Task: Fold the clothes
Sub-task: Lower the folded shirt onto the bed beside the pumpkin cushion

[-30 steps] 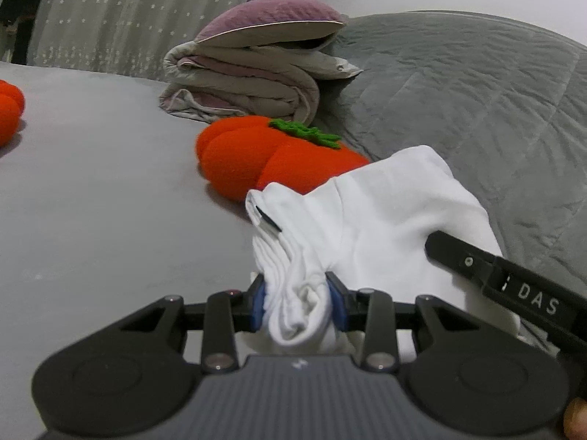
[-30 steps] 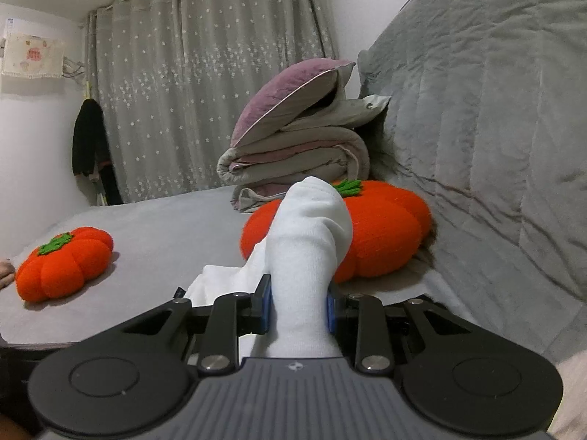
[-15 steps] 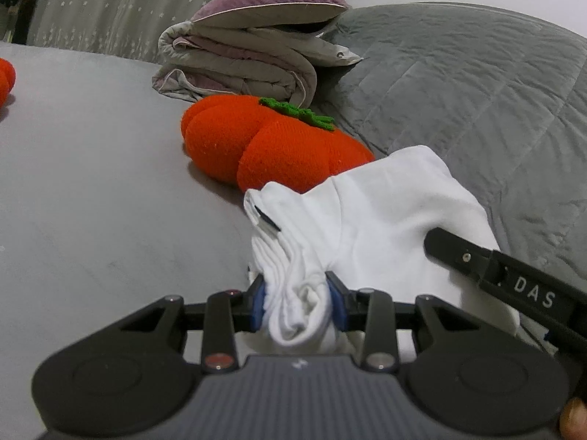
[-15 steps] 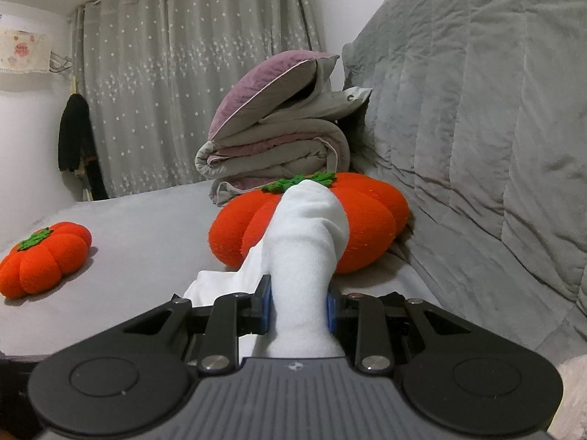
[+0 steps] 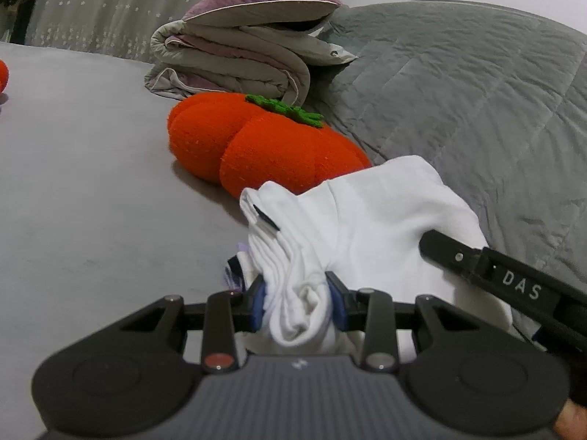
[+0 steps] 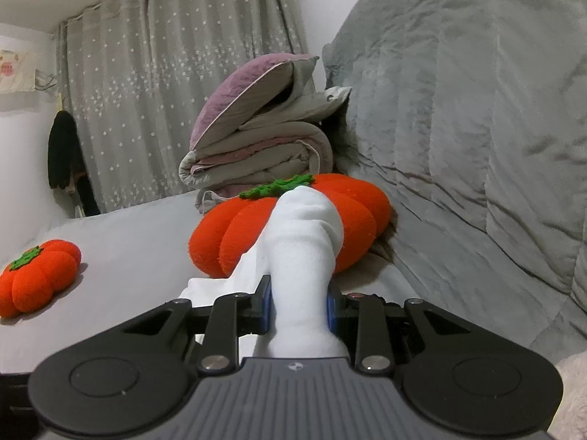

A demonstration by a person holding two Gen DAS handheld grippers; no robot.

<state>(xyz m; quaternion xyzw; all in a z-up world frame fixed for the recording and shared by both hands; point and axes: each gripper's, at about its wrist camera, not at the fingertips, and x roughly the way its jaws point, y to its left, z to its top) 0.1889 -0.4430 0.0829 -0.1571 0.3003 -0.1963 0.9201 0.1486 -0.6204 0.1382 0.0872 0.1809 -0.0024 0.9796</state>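
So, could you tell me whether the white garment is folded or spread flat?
Neither: the white garment is bunched, gathered in both closed jaws.

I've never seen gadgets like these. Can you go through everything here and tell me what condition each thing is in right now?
left gripper: shut on bunched white cloth.
right gripper: shut on the same cloth.
white garment: crumpled, held up at two points, not yet folded.
big pumpkin cushion: lying on the bed.
quilt stack: folded, pillow on top.
curtain: drawn shut.
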